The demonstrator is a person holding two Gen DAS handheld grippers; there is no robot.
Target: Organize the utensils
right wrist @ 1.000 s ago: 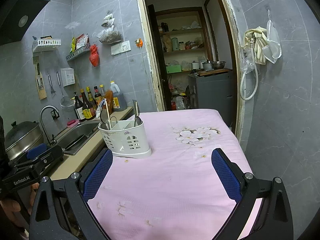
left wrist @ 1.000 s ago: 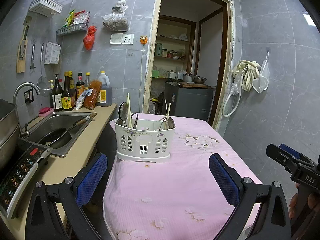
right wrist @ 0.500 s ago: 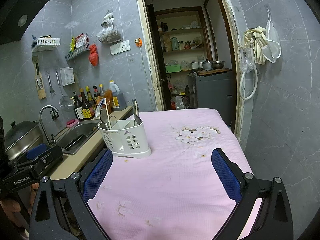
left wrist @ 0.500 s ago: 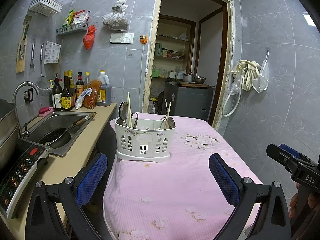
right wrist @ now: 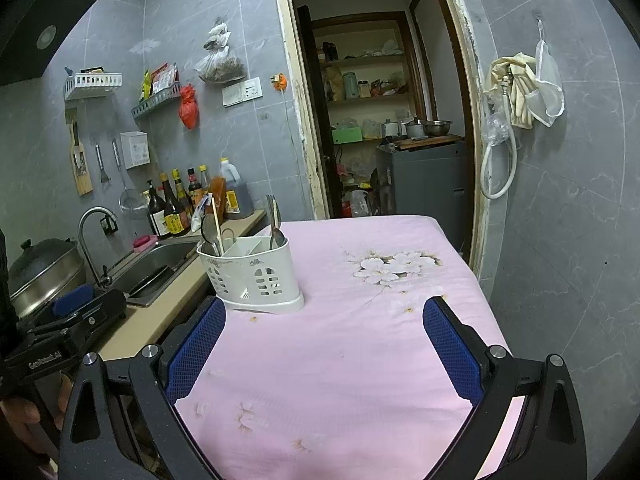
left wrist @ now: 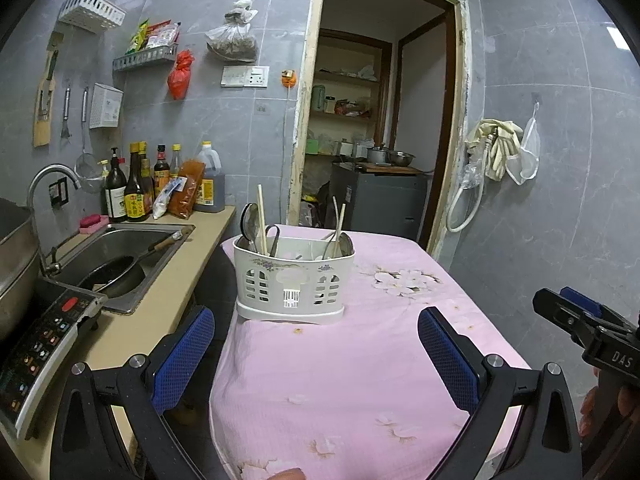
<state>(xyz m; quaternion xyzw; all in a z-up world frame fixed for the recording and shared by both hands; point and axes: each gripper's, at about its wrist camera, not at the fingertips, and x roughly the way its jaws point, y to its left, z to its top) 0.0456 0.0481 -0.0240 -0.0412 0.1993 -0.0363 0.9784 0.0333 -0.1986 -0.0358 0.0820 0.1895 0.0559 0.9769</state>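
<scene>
Utensil caddy (left wrist: 294, 280) holding spoons and chopsticks on the pink worktop (left wrist: 360, 360).
Short of the caddy, left hand-held gripper (left wrist: 316, 352) and right hand-held gripper (right wrist: 324, 348) both gape, empty.

White caddy (right wrist: 256, 276) with spoons on pink tablecloth (right wrist: 360, 344); right gripper (right wrist: 324, 344) jaws apart.

A pink flowered cloth (left wrist: 360, 364) covers the table; beside it a steel sink (left wrist: 120, 248) holds a dark pan (left wrist: 116, 276), sauce bottles (left wrist: 136, 192) stand behind, and gloves (right wrist: 516, 88) hang by the doorway (right wrist: 380, 120)
</scene>
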